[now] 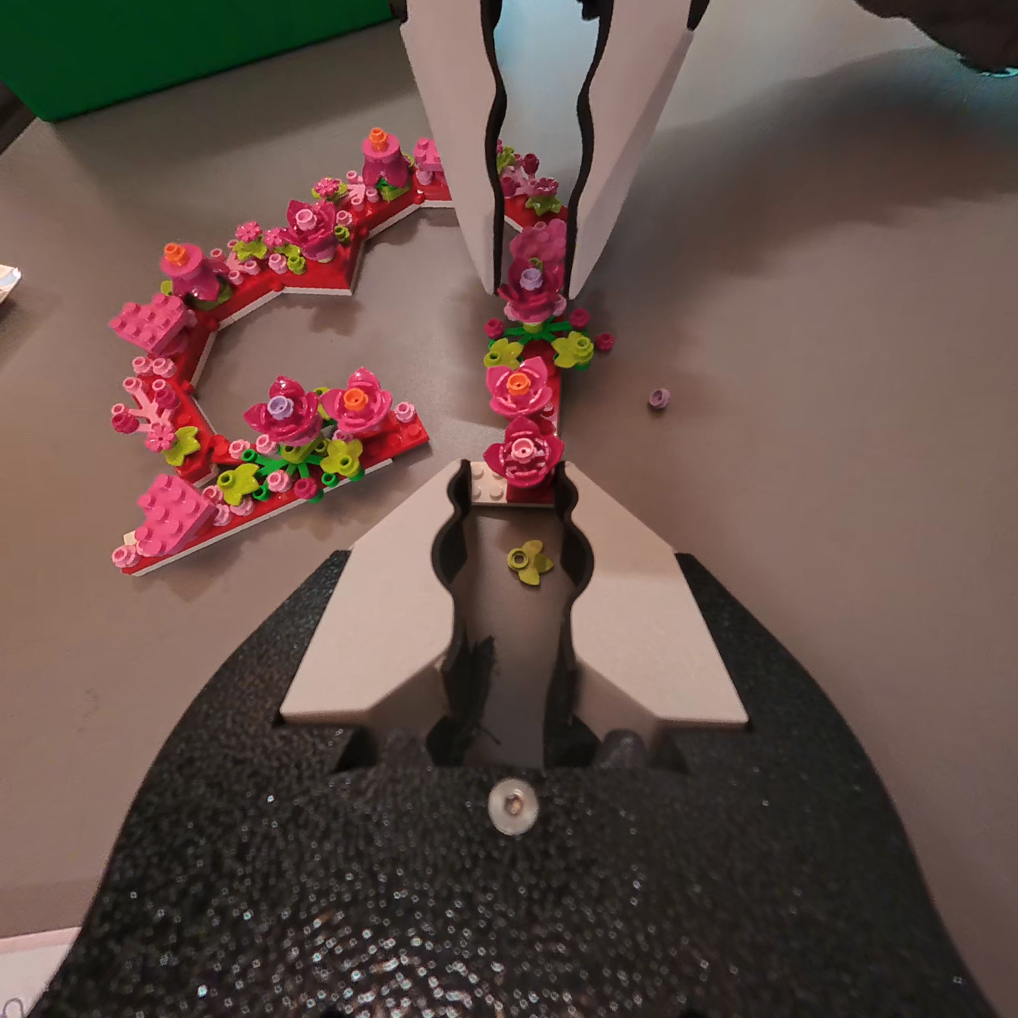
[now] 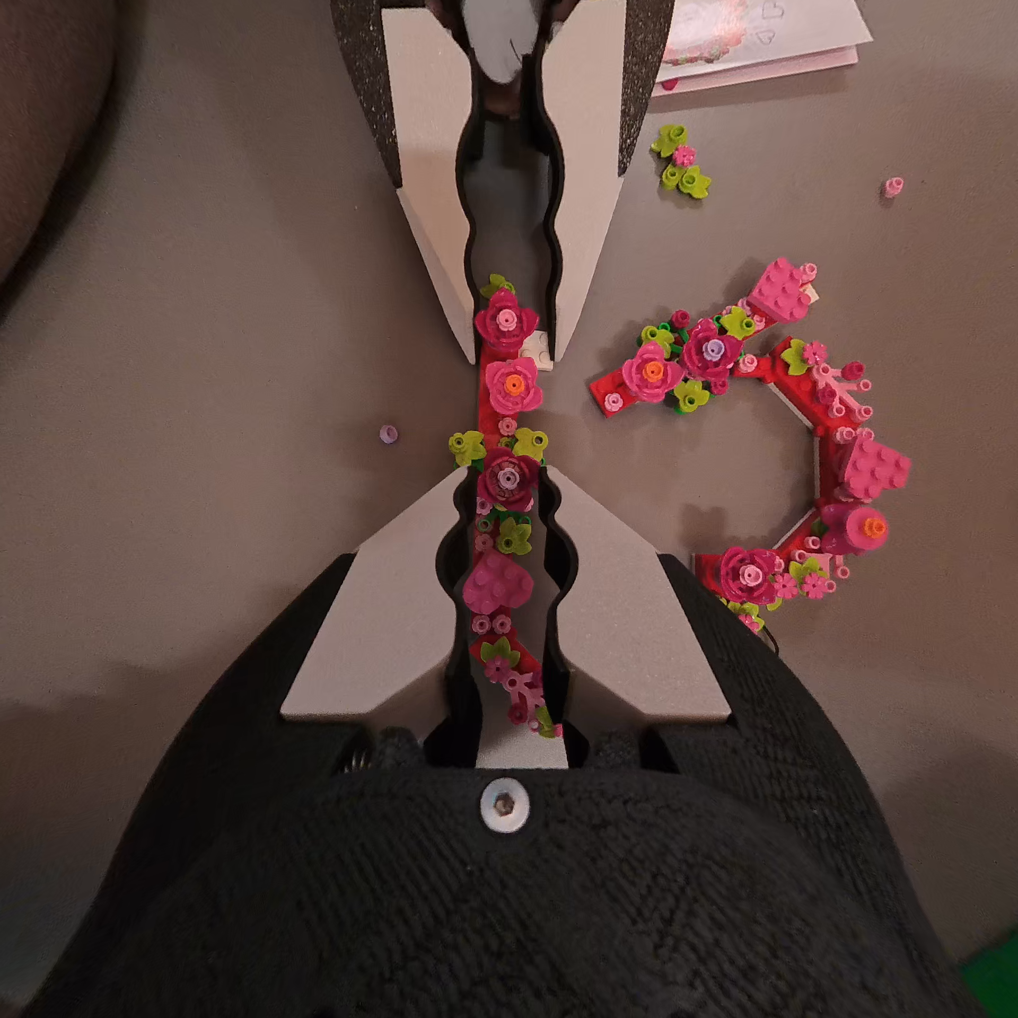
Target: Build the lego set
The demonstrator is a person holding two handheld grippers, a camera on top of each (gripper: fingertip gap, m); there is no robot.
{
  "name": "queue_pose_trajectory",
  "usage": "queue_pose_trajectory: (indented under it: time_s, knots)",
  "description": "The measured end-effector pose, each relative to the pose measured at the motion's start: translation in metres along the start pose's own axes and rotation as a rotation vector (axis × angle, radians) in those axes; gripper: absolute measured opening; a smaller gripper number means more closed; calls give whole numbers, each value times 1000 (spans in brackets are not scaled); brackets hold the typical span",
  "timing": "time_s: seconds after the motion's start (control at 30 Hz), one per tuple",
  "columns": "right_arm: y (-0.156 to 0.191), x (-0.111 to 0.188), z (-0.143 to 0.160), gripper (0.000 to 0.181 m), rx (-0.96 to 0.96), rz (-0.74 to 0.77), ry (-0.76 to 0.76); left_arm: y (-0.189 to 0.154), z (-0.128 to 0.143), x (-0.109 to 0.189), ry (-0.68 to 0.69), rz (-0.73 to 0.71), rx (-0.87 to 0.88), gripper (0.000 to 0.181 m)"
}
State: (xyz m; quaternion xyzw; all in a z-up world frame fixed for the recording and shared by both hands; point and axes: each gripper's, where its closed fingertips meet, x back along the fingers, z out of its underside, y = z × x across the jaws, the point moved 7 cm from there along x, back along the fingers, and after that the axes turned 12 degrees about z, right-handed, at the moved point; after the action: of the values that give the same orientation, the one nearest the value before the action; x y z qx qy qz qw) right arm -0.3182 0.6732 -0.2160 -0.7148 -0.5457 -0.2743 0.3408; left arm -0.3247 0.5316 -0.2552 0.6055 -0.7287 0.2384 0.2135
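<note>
The straight flower strip (image 2: 509,440) lies on the grey table (image 2: 220,385), apart from the curved flower piece (image 2: 826,440) beside it. The left gripper (image 1: 512,468) clasps the strip's near end; the right gripper (image 2: 504,476) pinches around the purple rose (image 2: 507,479) mid-strip. I'd worry a squeeze or twist pops the blossoms off, or the strip snaps at a joint.

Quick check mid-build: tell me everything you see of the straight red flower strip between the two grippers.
The straight red flower strip is a narrow red plastic plate row lying flat on the grey table, apart from the curved section. It carries pink and magenta roses, lime leaves, small pink studs and a pink heart-shaped brick. The left gripper brackets one end, the right gripper the other; contact is unclear.
</note>
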Motion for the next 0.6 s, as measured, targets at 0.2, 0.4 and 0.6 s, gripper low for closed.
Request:
queue_pose_trajectory:
  time_s: [0.2,0.4,0.6]
  knots:
    - [-1,1,-1,20,8,-9,15,0,0,0,0,0,-1,29]
    - [0,1,-3,20,24,-9,49,1,0,1,0,0,-1,29]
    - [0,1,-6,20,38,-14,67,1,0,1,0,0,-1,29]
